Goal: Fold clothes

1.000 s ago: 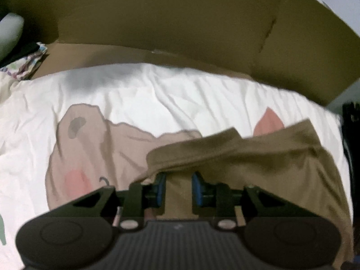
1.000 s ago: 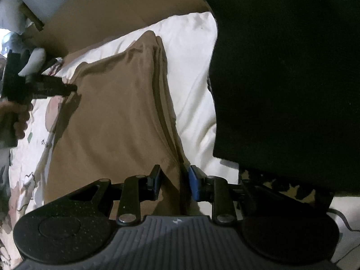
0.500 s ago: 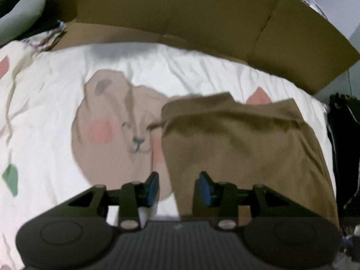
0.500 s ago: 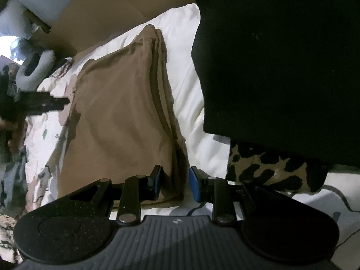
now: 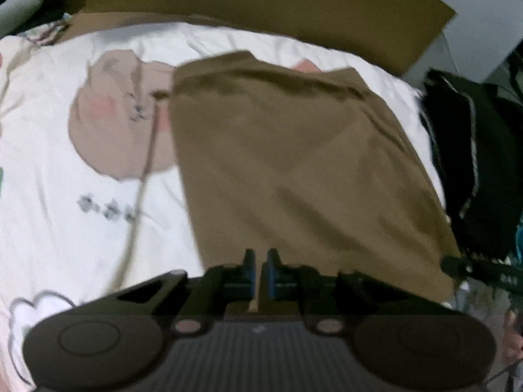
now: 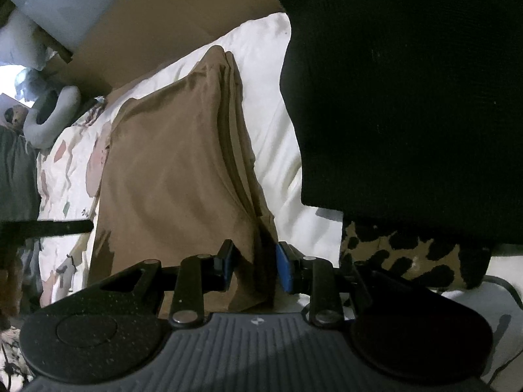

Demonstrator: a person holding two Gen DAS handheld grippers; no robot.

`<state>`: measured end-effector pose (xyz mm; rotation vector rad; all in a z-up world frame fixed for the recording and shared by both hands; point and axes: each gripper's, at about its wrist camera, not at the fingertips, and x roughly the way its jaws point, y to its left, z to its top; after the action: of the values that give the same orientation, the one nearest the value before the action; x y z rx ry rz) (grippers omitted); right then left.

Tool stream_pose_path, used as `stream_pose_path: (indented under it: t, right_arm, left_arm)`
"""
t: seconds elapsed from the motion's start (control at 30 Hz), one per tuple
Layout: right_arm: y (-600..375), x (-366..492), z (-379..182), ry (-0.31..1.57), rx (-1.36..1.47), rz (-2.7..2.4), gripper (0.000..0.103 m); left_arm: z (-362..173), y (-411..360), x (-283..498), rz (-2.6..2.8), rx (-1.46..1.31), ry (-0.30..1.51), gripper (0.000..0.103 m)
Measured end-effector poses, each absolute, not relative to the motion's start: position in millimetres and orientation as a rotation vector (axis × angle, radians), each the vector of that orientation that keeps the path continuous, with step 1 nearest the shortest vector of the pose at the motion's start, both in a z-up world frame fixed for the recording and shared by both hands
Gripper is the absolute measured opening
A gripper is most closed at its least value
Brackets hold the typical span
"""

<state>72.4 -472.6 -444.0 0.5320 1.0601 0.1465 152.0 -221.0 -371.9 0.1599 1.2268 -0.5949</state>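
Note:
A folded brown garment lies flat on a white bedsheet with a bear print. My left gripper sits at the garment's near edge with its jaws almost closed, a thin strip of brown cloth between the blue pads. In the right wrist view the same brown garment shows stacked layers along its right side. My right gripper is open, its fingers astride the garment's near right corner. The left gripper's tip shows at the far left there.
A cardboard sheet stands behind the bed. A pile of black clothing lies on the right, over a leopard-print item. A grey plush toy sits at the bed's far left corner.
My left gripper has moved right and back to the garment's near edge and its jaws have closed there. My right gripper has stayed open at the near right corner, drawn back a little.

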Motion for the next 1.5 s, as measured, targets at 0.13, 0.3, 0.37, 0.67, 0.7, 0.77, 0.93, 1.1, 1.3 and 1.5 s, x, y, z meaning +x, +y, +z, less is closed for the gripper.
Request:
stream_pose_path:
  t: [0.13, 0.3, 0.37, 0.67, 0.7, 0.77, 0.93, 1.1, 1.3, 1.5]
  right_arm:
    - [-472, 68, -448, 1.066, 0.540, 0.146, 0.034]
    - [-472, 65, -449, 1.063, 0.541, 0.145, 0.034]
    - [-471, 65, -450, 1.063, 0.538, 0.145, 0.034]
    - [-477, 64, -451, 1.085, 0.561, 0.160, 0.034]
    - [-477, 64, -451, 1.088, 0.564, 0.160, 0.034]
    - [-477, 65, -451, 1.093, 0.568, 0.161, 0.034]
    - [-478, 66, -451, 1.107, 0.580, 0.161, 0.035]
    - [-481, 68, -454, 1.122, 0.609, 0.161, 0.035]
    - [-488, 72, -461, 1.146, 0.684, 0.160, 0.037]
    - [-492, 76, -468, 1.164, 0.747, 0.154, 0.037]
  left_arm:
    - [-379, -223, 127, -0.584, 0.179, 1.260, 0.003]
    - [-389, -215, 104, -0.539, 0.212, 1.277, 0.003]
    - [-393, -209, 98, -0.500, 0.193, 1.298, 0.003]
    - [-378, -185, 82, -0.375, 0.144, 1.345, 0.008]
    - [-376, -181, 81, -0.368, 0.130, 1.352, 0.009]
    - [-373, -175, 83, -0.369, 0.096, 1.360, 0.013]
    - [-380, -167, 92, -0.359, 0.030, 1.369, 0.031]
    - [-399, -162, 102, -0.343, -0.068, 1.413, 0.029]
    - [-415, -158, 114, -0.377, -0.156, 1.463, 0.029]
    - [-420, -149, 111, -0.380, -0.262, 1.502, 0.030]
